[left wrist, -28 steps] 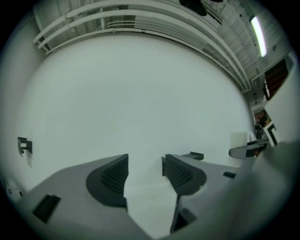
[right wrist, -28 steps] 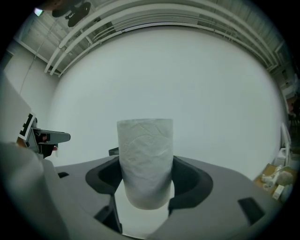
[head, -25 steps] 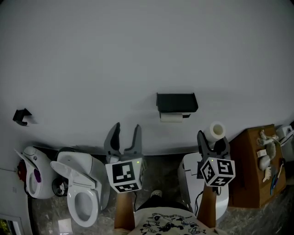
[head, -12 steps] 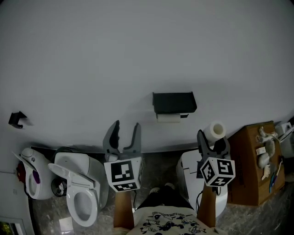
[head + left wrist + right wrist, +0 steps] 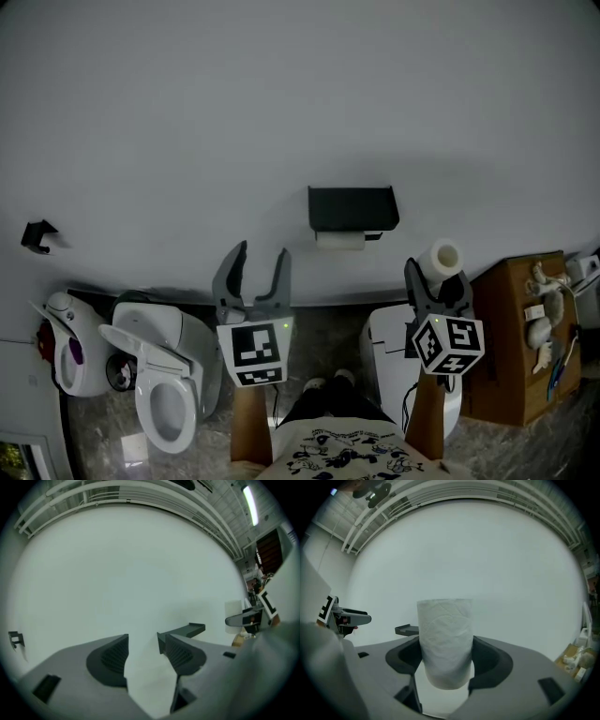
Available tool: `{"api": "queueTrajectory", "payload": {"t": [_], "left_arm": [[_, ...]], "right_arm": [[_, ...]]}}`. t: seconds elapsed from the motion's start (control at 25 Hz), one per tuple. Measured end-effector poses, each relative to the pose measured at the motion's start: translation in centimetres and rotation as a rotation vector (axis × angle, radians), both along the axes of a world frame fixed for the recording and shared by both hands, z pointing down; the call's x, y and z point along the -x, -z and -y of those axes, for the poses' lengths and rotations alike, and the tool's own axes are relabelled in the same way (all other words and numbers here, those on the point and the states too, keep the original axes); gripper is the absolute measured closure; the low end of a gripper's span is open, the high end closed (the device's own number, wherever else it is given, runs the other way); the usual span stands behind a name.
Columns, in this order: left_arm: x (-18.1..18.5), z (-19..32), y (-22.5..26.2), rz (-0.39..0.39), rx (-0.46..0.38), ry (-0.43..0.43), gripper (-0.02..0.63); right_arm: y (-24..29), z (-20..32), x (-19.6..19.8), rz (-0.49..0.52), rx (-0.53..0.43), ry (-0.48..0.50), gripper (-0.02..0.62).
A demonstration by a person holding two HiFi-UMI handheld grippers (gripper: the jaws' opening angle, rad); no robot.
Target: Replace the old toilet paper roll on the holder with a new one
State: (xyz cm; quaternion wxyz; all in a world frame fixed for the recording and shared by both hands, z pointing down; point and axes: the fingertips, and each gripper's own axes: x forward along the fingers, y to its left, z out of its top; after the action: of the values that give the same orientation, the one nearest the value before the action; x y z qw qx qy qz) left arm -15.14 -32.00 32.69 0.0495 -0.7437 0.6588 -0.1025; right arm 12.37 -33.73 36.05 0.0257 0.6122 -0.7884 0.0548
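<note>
Far to your left stands the toilet, out of the way of this job. Next comes your left gripper, raised toward the wall with its jaws spread. The left gripper view shows only bare wall in the gap, so it carries nothing. I judge you hold it empty and ready because the old roll has to come off before anything else, and a free gripper is what that calls for. That old roll hangs just under the shelf of the black holder, which is fixed to the wall ahead of you, between your two grippers and well apart from both. How much paper is left on it is too small to tell. Further right, your right gripper is clamped on the new roll. The roll stands upright and the jaws press its sides near the lower end, so most of it rises clear above them. That grip seems meant to park the replacement close by, with its open core free to be slid onto the holder. At the far right the wooden cabinet stands clear of the work
</note>
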Motion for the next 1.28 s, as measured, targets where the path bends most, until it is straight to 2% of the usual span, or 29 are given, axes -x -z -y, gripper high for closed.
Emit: {"api": "queueTrajectory", "payload": {"t": [0.08,0.2,0.44,0.56,0.64,0.88,1.12,1.28], "left_arm": [[-0.3,0.1,-0.3,0.051,0.009,-0.001,0.376],[-0.8,0.4,-1.4,0.197,0.038,0.015,0.376],[-2.7,0.9,-4.1,0.599,0.092,0.043,0.376],[-3.6,1.2,-5.8,0.815,0.15,0.034,0.376],[-4.4,1.3,-6.7,0.925,0.163,0.012,0.376],[-7.4,2.0,-8.8,0.977,0.157,-0.069,0.376],[-10.2,3.7,-10.4,1.121,0.149,-0.125,0.376],[-11.9,5.4,-12.2,1.144,0.143,-0.16,0.376]], "right_arm": [[-0.4,0.0,-0.3,-0.005,0.007,-0.001,0.284],[-0.7,0.1,-0.7,-0.009,0.014,-0.006,0.284],[-1.4,0.0,-1.6,-0.001,0.032,-0.027,0.284],[-1.5,-0.2,-2.0,0.002,0.036,-0.034,0.284],[-1.7,-0.3,-2.3,0.002,0.043,-0.041,0.284],[-2.3,-0.6,-3.5,0.012,0.06,-0.067,0.284],[-2.5,-0.8,-4.9,0.011,0.064,-0.093,0.284],[-2.9,-0.8,-6.1,0.01,0.071,-0.116,0.284]]}}
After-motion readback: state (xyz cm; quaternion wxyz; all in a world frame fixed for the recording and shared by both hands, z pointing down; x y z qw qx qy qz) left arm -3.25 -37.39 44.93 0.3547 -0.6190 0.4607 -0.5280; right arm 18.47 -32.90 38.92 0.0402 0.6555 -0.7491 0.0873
